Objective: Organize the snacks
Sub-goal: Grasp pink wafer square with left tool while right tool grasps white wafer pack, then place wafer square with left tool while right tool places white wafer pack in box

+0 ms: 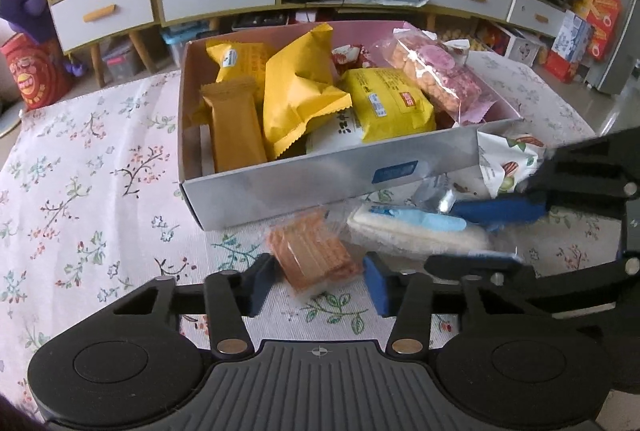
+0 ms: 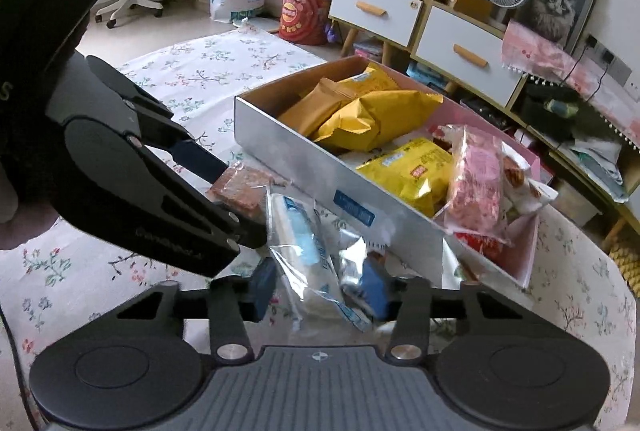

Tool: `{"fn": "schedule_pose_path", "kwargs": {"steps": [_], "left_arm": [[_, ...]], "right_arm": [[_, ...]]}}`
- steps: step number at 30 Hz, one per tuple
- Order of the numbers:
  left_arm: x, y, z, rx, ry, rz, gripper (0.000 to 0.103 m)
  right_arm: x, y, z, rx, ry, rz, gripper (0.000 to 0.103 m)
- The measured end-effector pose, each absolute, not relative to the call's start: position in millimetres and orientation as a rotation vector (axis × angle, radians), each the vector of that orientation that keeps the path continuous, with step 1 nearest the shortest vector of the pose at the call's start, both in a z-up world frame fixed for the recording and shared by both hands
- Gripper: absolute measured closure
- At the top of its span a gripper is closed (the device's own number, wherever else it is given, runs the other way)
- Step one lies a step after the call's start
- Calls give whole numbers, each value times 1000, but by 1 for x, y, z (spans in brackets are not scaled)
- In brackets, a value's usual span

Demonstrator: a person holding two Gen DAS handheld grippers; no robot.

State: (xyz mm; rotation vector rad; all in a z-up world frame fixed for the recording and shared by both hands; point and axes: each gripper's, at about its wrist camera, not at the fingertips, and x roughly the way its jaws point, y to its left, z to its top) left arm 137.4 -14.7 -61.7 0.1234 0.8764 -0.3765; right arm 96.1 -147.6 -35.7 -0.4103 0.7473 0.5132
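Through my left wrist camera, my left gripper point(image 1: 318, 285) is closed on an orange cracker packet point(image 1: 316, 259). Its 2 blue pads sit against the clear wrapper, 1 on each side, and the packet lies on the floral cloth of the worktop point(image 1: 80, 171), just in front of the grey box point(image 1: 320, 171). The box is already crowded with a tan bar point(image 1: 236, 127), a big yellow bag point(image 1: 300, 95), a yellow pack with a red label point(image 1: 390, 103) and a pink biscuit pack point(image 1: 440, 75) leaning on its right wall. To the right, my right gripper point(image 1: 444, 237) reaches in from the side. Its fingers lie above and below a white rice cracker packet point(image 1: 416, 231) with a pale blue label. A nut pouch point(image 1: 508, 159) stands by the box's near right corner.

Through my right wrist camera, the right gripper is clamped on the white packet's crinkled wrapper, which runs up between the 2 pads. A silver foil packet point(image 2: 352, 259) is bunched against the right-hand pad, and I cannot tell whether it is caught too. Both packets lie on the cloth beside the box's long grey wall. My left gripper comes in from the left, its blue finger touching the orange packet.
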Motion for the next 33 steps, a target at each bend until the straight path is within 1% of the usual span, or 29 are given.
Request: {"fn": "schedule_pose_path", "kwargs": {"steps": [1,4,6,12,24,30,33], "left_arm": [[138,-14,-61,126,875,-372,63],[140,-11,-61,121,881,-370,65],[140,-11,-60,125,881,-371,66],[133,-10,-55,138,874,-380,67],[122,5,-16,115,799,-383,67],[144,1,-4,120,743,-373,66],[155,4,-7,95,755,-357,66]], "right_arm": [[97,-148,-37,-405,758,516,94],[95,-146,-37,-418,751,523,96],[93,-146,-35,-412,752,530,99],[91,-146,-29,-405,759,533,102],[87,-161,4,-288,723,507,103],[110,-171,28,-183,672,469,103],[125,-177,29,-125,683,434,103]]}}
